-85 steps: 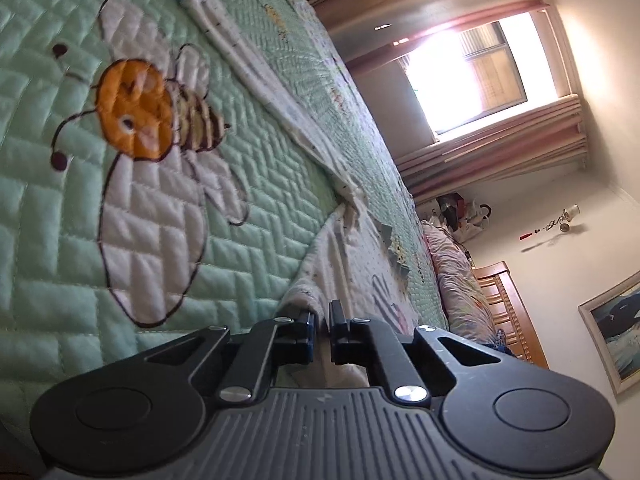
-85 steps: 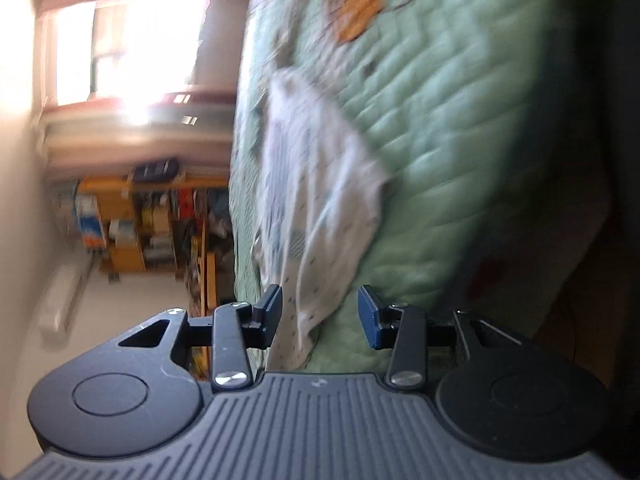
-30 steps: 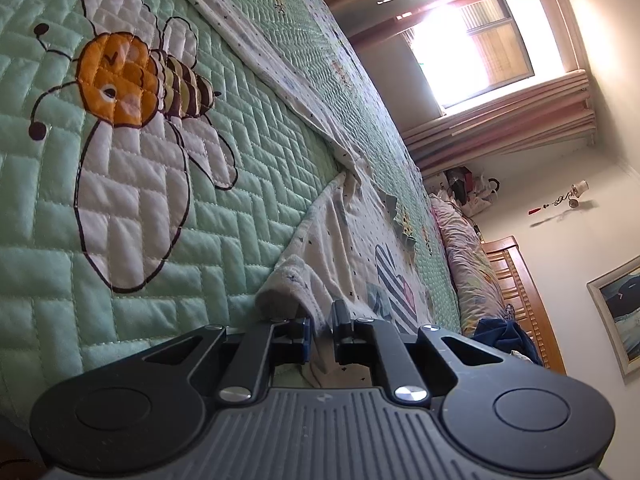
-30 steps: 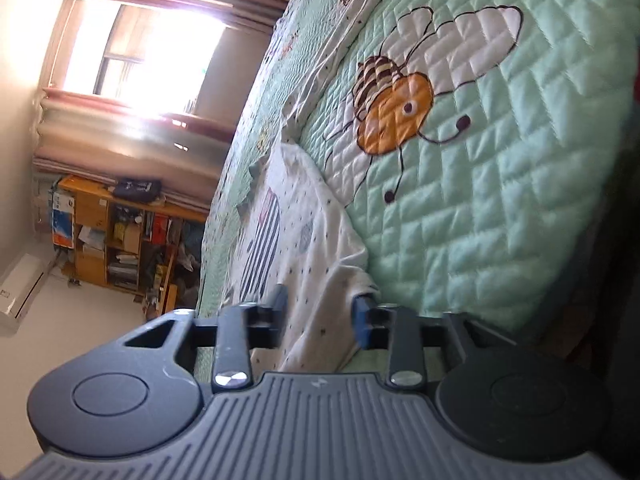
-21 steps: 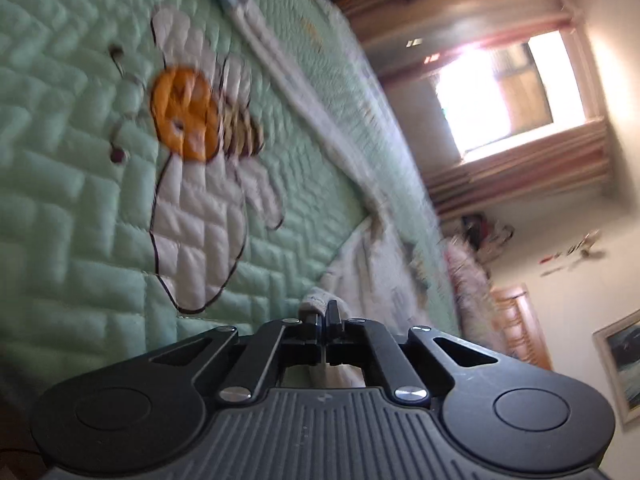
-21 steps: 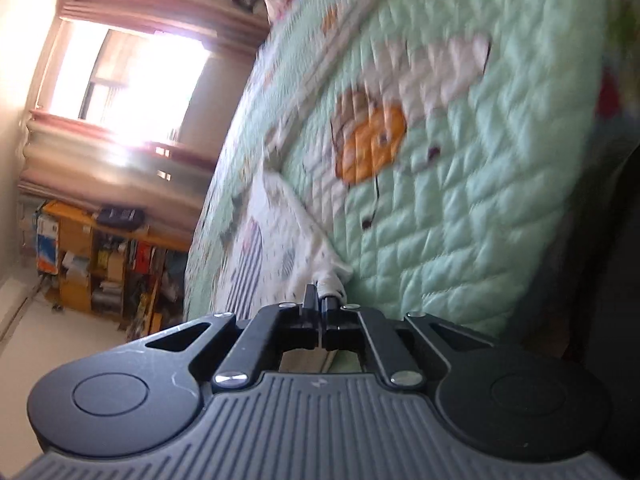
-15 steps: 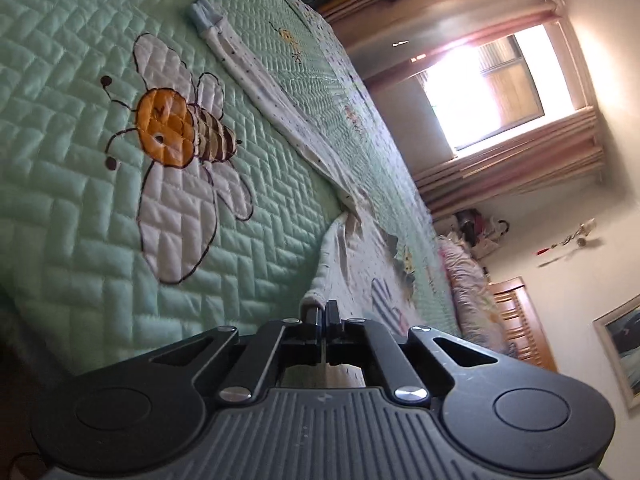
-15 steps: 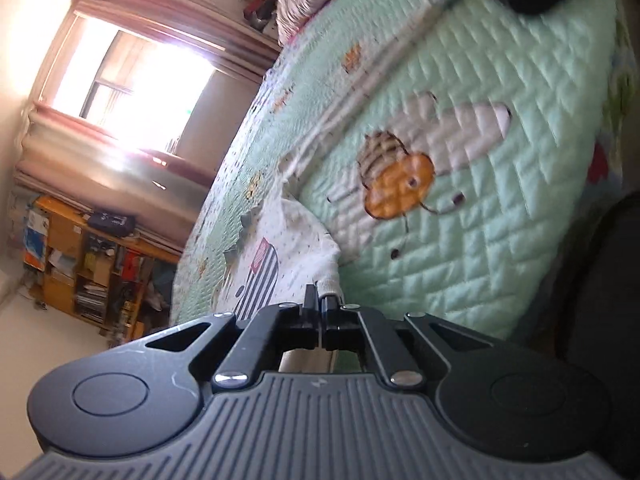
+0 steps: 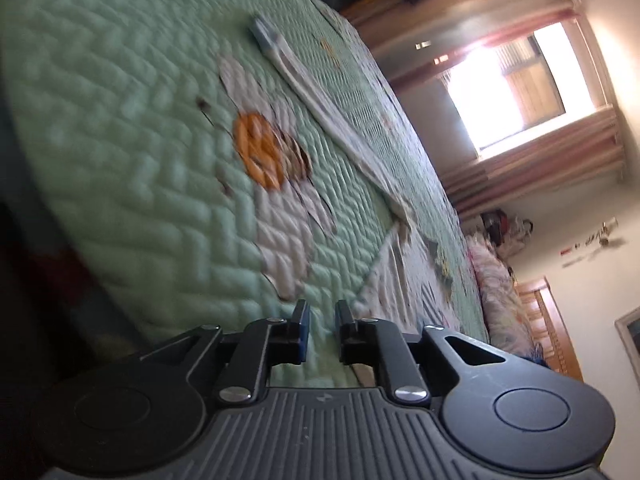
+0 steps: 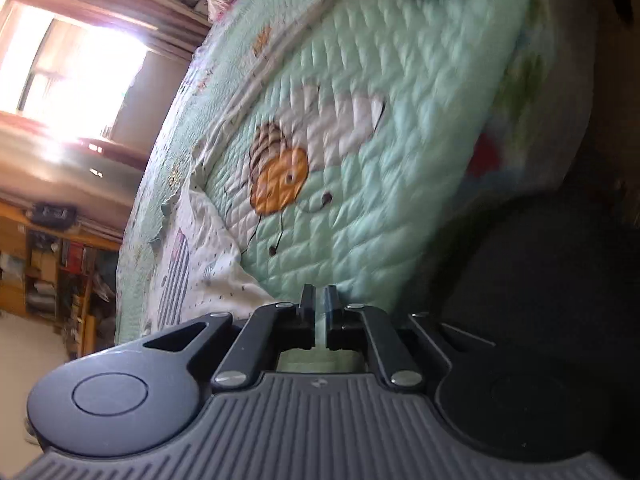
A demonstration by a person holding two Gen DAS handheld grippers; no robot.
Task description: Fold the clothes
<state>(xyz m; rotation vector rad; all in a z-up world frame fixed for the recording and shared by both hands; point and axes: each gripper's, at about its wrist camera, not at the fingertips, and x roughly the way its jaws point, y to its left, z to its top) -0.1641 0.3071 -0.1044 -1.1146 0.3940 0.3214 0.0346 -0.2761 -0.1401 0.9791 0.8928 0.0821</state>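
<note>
A white dotted garment with a striped print lies spread on the green quilt. In the left wrist view its body (image 9: 400, 288) lies just right of my left gripper (image 9: 322, 312), and a long sleeve (image 9: 320, 120) runs away to a blue cuff. The left jaws are opening, and only quilt shows between them. In the right wrist view the garment's body (image 10: 196, 256) lies left of my right gripper (image 10: 319, 300). Its jaws are opening too, with a narrow gap and no cloth in it.
The quilt (image 9: 140, 140) bears an orange bee patch (image 9: 260, 156) beside the garment. The bed's near edge (image 9: 80, 264) drops off at the left. A floral pillow (image 9: 496, 292) and wooden headboard (image 9: 552, 328) lie beyond. A dark shape (image 10: 540, 280) fills the right wrist view's right side.
Half a second ago both grippers were shut on the garment's near edge. Both have let go and drawn back toward the bed's edge, and the cloth now lies on the quilt.
</note>
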